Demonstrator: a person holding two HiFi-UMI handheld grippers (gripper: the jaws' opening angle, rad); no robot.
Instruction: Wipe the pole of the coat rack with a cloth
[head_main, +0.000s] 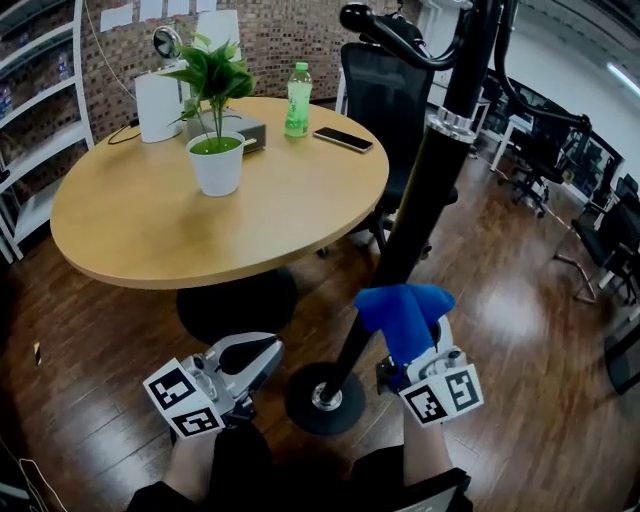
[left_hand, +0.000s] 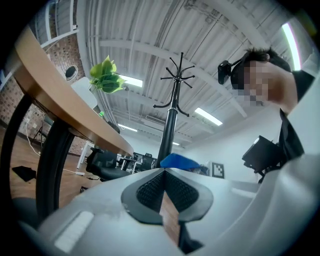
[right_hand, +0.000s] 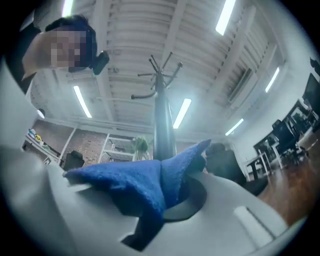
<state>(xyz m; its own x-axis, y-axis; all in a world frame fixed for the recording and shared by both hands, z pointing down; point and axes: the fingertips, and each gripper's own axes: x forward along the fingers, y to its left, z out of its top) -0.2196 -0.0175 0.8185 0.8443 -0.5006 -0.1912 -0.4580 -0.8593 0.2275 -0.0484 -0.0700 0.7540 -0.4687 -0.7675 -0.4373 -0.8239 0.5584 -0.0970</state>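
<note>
Over floor (head_main: 520, 330), cloth (head_main: 405, 310) hides right hand-held gripper (right_hand: 164, 197) clamping it; left hand-held gripper (left_hand: 162, 192) closed.

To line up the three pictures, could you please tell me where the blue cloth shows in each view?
Head view: blue cloth low, right of centre, in the right gripper, by the coat rack pole.
Left gripper view: small blue patch at centre, just right of the pole.
Right gripper view: lower centre, between the jaws.
Shared landmark: the pole.
</note>
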